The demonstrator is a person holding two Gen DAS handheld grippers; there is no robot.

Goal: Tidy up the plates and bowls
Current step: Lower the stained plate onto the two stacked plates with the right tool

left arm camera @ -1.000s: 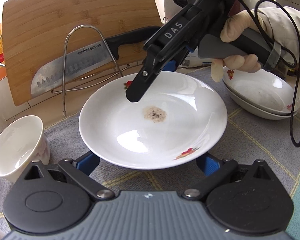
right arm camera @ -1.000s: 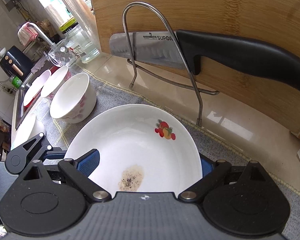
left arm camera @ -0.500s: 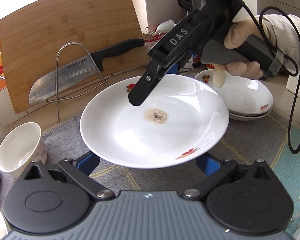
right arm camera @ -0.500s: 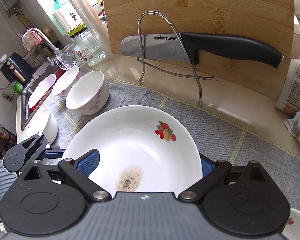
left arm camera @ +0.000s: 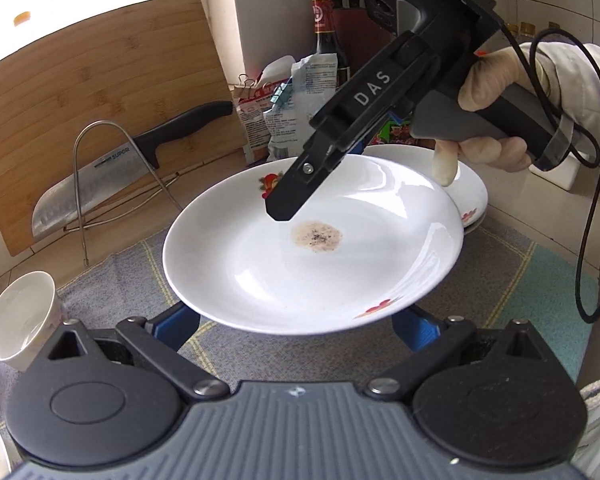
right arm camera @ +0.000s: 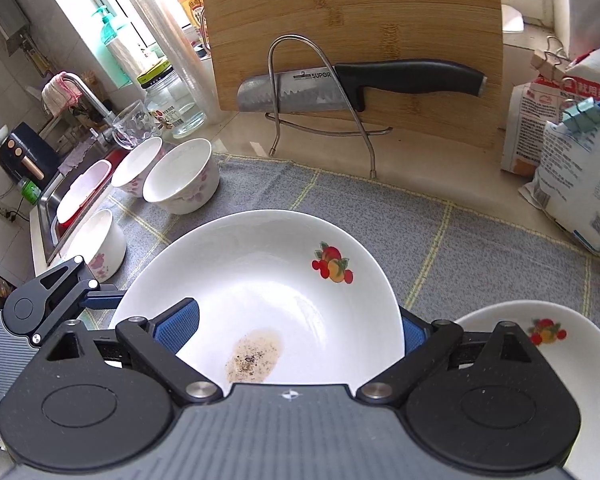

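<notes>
A white plate [left arm camera: 260,264] with a fruit print and a brown stain at its centre hangs above the grey mat [left arm camera: 500,280]. My right gripper [left arm camera: 288,200] is shut on its far rim; the plate fills the right wrist view [right arm camera: 268,292]. My left gripper [left arm camera: 296,328] is open, with its blue pads under the plate's near edge. A stack of matching plates [left arm camera: 470,192] lies at the right on the mat, also low right in the right wrist view [right arm camera: 580,344]. Several white bowls [right arm camera: 180,176] stand at the left.
A bamboo cutting board [right arm camera: 352,40] leans at the back, with a knife [right arm camera: 364,84] on a wire rack [right arm camera: 320,92]. Food bags [right arm camera: 572,152] and a bottle [left arm camera: 326,48] stand at the back right. A sink [right arm camera: 80,196] and jars [right arm camera: 172,108] are at the left.
The plate, held by my right gripper, has risen and moved right toward the plate stack. Both views have pulled back from the cutting board.
</notes>
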